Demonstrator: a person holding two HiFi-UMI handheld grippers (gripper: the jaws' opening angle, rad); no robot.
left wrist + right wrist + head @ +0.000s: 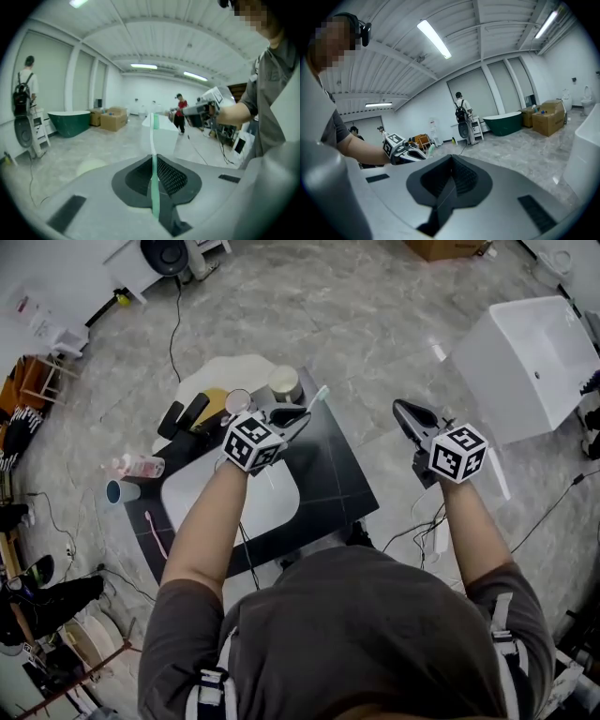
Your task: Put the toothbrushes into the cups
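Your left gripper (pixel 292 415) has its jaws clamped on the pale green and white toothbrush (pixel 317 397). The handle is pinched between the pads and the brush end sticks out past the tips. You hold it in the air above the far end of the black worktop (pixel 330 476), close to the small clear cup (pixel 237 401) and the pale round cup (pixel 284 382) that stand there, and it is not inside either cup. Your right gripper (pixel 405 410) has its jaws together with nothing between them, and it is off the worktop's right edge, over the grey marbled floor (pixel 375 324). A pink toothbrush (pixel 155 532) lies flat on the worktop left of the white basin (pixel 187 495), near a blue cup on its side (pixel 122 491).
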